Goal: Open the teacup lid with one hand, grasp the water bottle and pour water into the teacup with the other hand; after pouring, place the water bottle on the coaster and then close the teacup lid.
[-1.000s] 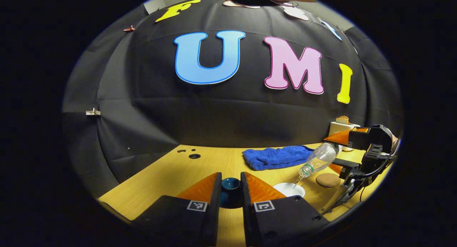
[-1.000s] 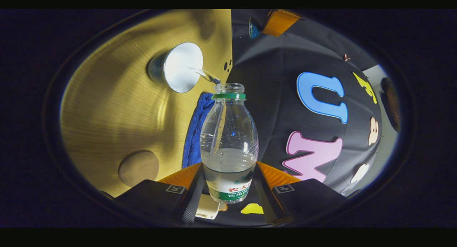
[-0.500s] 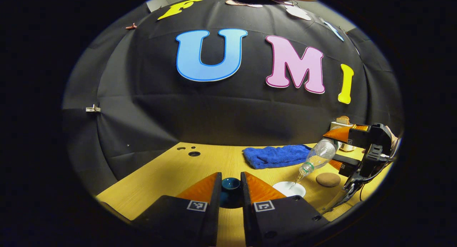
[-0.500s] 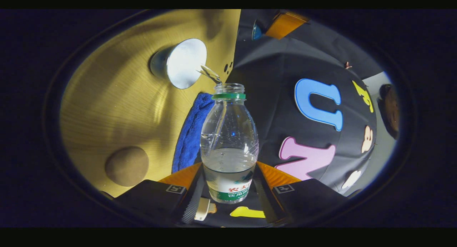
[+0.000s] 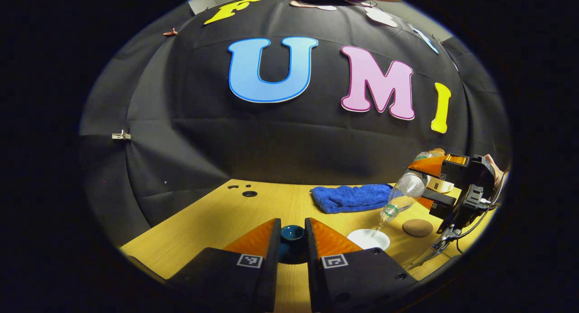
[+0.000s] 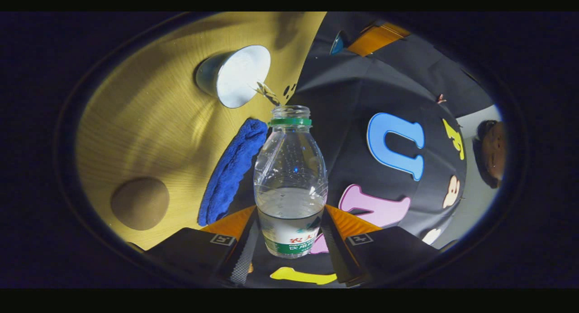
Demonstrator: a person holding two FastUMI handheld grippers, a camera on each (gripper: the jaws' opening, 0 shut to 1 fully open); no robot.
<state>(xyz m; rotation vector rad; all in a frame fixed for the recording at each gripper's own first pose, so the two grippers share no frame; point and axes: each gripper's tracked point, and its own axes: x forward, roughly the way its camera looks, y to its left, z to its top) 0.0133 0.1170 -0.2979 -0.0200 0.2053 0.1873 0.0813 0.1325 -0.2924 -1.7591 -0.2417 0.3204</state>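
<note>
Presently: water bottle (image 6: 290,177), clear thin plastic, partly full, light, likely slippery; right gripper (image 6: 289,234) clamped on its lower body, tipped, pouring into teacup (image 5: 367,239) on table (image 5: 226,222). Lid (image 5: 291,234) clenched in left gripper (image 5: 292,245). Coaster (image 5: 417,227) beside cup.

Black tool (image 5: 291,249) bodies — square coded markers, screws.

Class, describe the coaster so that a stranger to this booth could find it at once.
Start at the wooden table and go to the blue towel near its back edge. Just in front of it stands the open white teacup, with the coaster beside it. The coaster is the flat, round, brown disc, bare on top.
</note>
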